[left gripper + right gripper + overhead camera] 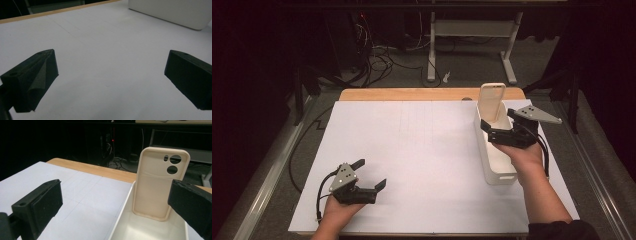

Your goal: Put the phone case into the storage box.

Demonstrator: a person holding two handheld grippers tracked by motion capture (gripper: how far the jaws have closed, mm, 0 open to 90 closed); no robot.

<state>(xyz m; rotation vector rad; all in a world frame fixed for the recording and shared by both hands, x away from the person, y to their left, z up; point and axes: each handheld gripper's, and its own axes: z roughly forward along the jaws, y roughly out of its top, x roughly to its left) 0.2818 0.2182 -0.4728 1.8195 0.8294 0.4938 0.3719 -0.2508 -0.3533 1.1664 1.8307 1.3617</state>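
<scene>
A beige phone case (491, 102) is standing upright at the far end of a white bin (495, 159), leaning against the bin's far wall with its camera cut-outs at the top. In the right gripper view the case (158, 188) is sitting ahead of the jaws, its lower edge resting on the bin's floor (140, 230). The right claw (501, 131) is hovering over the bin just on the person's side of the case, released, its jaws standing wide with neither pad pressing on the case. The bin is lying lengthwise along the right side of the white sheet (412, 150) that is covering the worktop (412, 94). The left claw (371, 175) is resting well apart, near the front left of the sheet, also released, its jaws spread over bare paper (110, 75).
</scene>
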